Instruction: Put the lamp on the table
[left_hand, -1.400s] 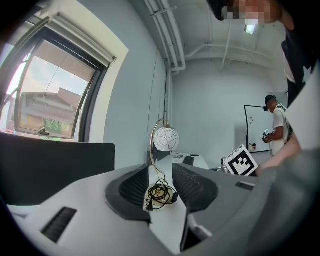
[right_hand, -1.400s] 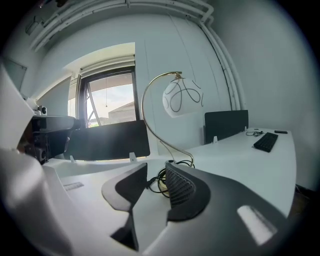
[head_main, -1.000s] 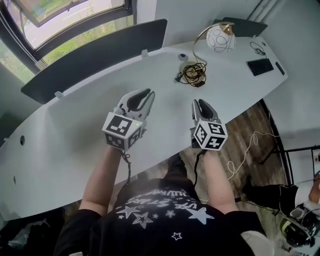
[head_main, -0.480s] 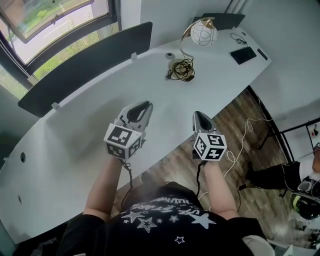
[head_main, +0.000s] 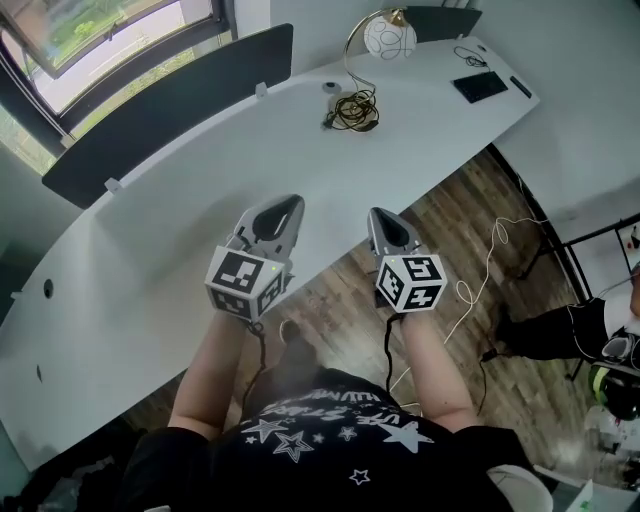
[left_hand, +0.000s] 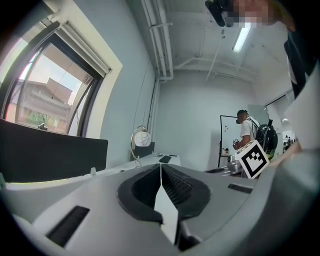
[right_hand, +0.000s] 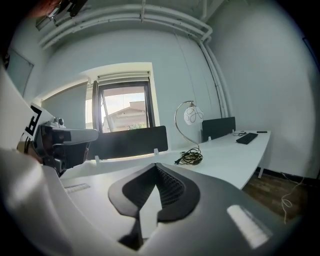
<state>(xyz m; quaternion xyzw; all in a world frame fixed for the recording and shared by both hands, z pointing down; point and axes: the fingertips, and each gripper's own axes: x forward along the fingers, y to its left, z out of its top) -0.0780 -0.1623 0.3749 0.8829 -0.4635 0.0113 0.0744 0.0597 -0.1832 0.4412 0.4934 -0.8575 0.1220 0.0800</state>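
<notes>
left gripper (head_main: 284, 203), right gripper (head_main: 379, 216): clenched, empty | white-globe brass-arc lamp (head_main: 389, 37): upright, far on white table (head_main: 170, 235) | looks placed; stay clear

White lamp (head_main: 389, 37) (black squiggles, brass arm), plain white table (head_main: 150, 260).
</notes>
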